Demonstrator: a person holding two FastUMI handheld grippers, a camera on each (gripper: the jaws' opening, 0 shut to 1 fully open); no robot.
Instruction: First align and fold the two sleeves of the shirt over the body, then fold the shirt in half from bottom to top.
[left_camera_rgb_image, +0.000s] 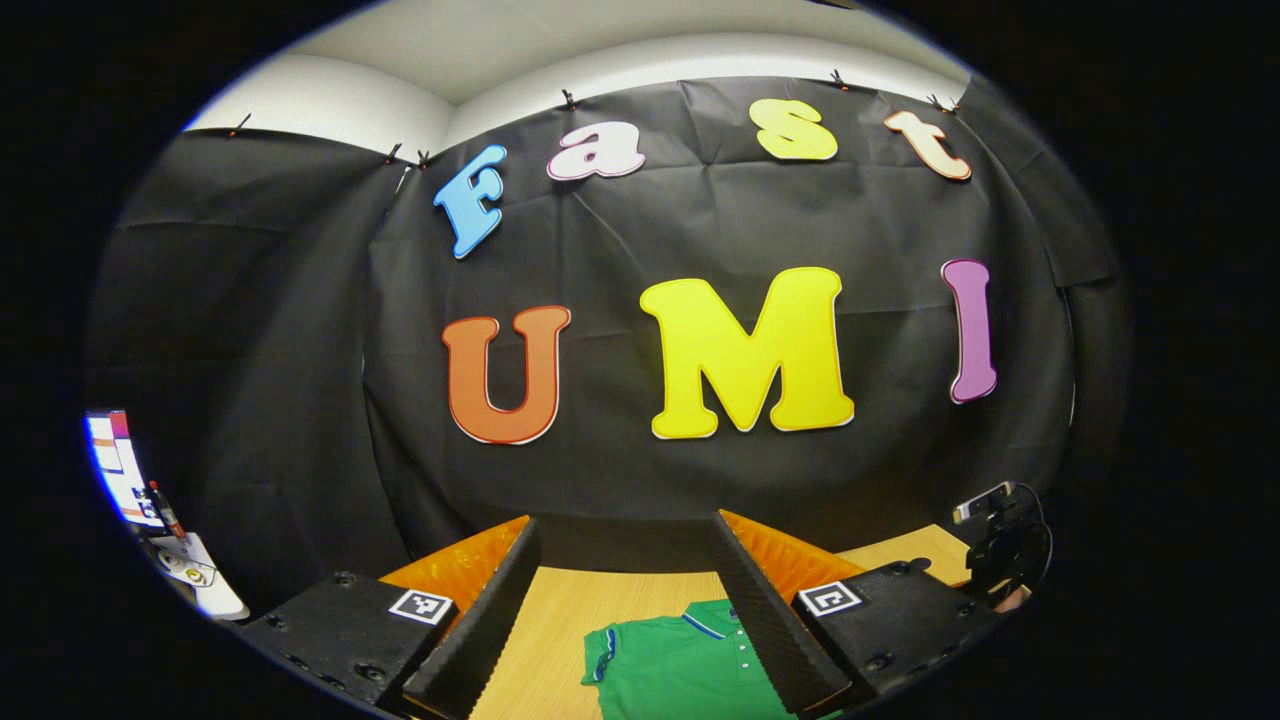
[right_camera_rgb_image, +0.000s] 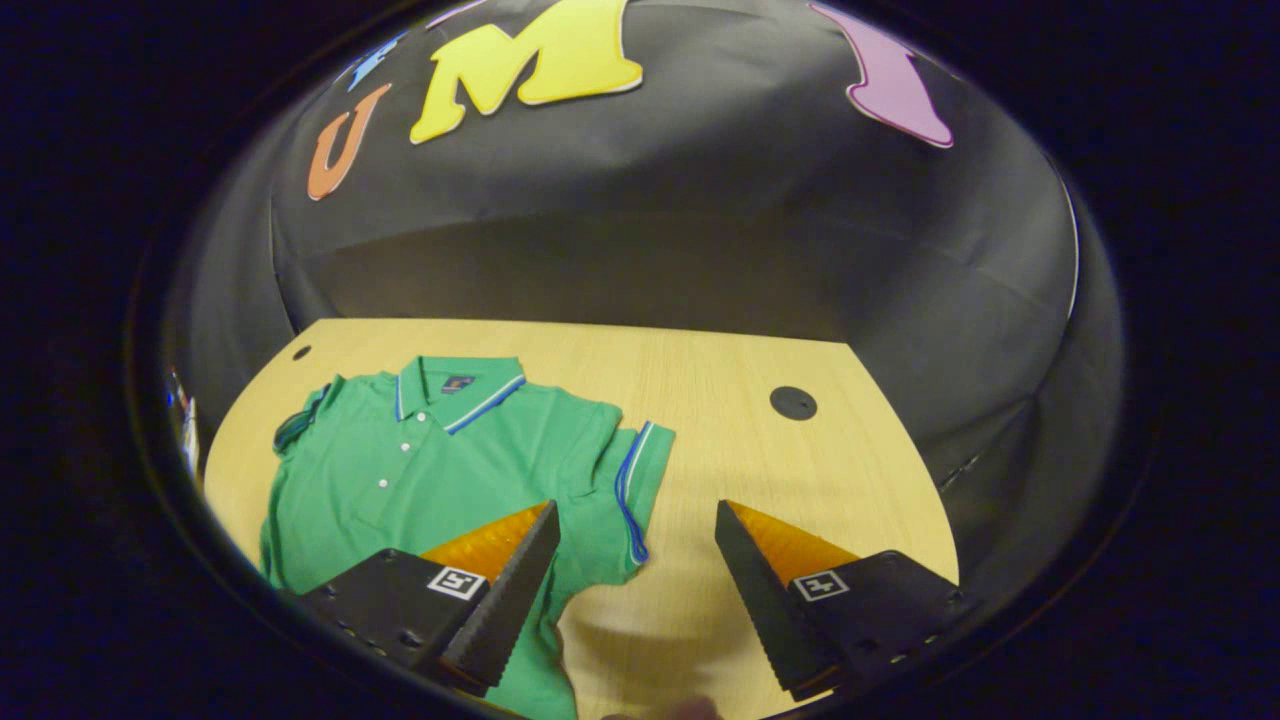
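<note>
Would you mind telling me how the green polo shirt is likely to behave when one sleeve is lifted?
The green polo shirt lies flat with soft creases, so it will probably drape limply rather than hold its shape. It looks thin and light, so the smooth wooden table may let the body slide along as the sleeve is pulled.

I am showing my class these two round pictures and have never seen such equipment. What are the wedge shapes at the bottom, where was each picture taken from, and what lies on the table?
A person holds one two-finger gripper in each hand; a camera rides on each and looks along its fingers. Those wedges are the fingers. In the left gripper view, the left gripper is open and points mostly at the booth wall. In the right gripper view, the right gripper is open above the wooden table. A green polo shirt lies flat there, sleeves still spread out. Neither gripper holds anything.
</note>
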